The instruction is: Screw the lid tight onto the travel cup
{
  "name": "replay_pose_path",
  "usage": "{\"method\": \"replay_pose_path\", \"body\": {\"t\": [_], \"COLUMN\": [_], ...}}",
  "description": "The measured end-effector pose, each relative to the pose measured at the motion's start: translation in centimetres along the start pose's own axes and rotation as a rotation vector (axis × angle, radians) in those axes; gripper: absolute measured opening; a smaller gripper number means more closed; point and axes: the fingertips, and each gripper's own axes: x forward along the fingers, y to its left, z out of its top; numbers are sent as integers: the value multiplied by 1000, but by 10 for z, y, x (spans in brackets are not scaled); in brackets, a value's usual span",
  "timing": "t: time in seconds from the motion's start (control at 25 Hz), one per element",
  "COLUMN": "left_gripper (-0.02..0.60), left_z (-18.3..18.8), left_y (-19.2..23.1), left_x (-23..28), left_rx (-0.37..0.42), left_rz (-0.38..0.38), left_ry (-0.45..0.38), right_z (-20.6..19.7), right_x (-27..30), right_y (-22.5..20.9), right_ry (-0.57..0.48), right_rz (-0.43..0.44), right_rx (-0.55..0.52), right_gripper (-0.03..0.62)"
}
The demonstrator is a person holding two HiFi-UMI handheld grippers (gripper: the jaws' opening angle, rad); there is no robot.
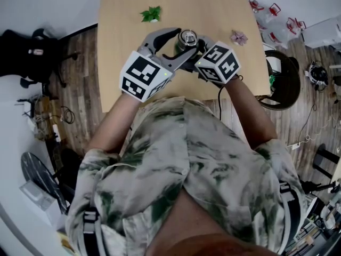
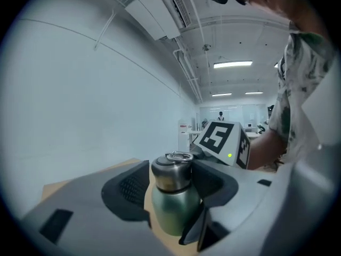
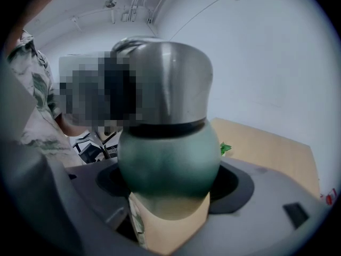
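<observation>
**Left tool released, right tool clamped on cup**

Left tool [image 1: 181, 44] jaws stand wide either side of the steel lid [image 2: 171, 172], pads off it. The lid sits on the green travel cup [image 3: 168, 159], upright over the worktop [image 1: 213, 4]. Right tool [image 3: 168, 196] is clenched on the cup body.

Body of travel cup [image 2: 173, 212] hidden from overhead (only lid [image 1: 187, 37] shows); pink thing [image 1: 238, 37], perhaps a flower.

— What is the person wearing?
— A loose shirt [image 1: 181, 159], pale with dark green blotches. It has short sleeves [image 1: 98, 167].
— Anything on the shoulders?
— Black straps [image 1: 91, 225], I think. It's blurry at the edge. There's a thin black cable [image 1: 219, 97] by the right arm.
</observation>
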Motion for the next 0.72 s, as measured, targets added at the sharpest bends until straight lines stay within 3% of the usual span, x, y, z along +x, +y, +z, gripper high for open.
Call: {"method": "replay_pose_path", "body": {"t": [0.16,0.32,0.72], "left_gripper": [254,247,245], "left_z": [1,-3,1], "left_y": [1,0,-9], "left_x": [2,2,-5], "left_rx": [-4,17,63], "left_rz": [30,6,-204], "left_ry": [-17,-9,-35], "right_z": [1,0,1], "right_x": [2,2,-2], "right_y": [0,0,10], "right_ry": [-4,0,-1], "right_rz": [-9,-10,32], "right_rx": [0,-8,-53], "right_gripper": [397,397,397]}}
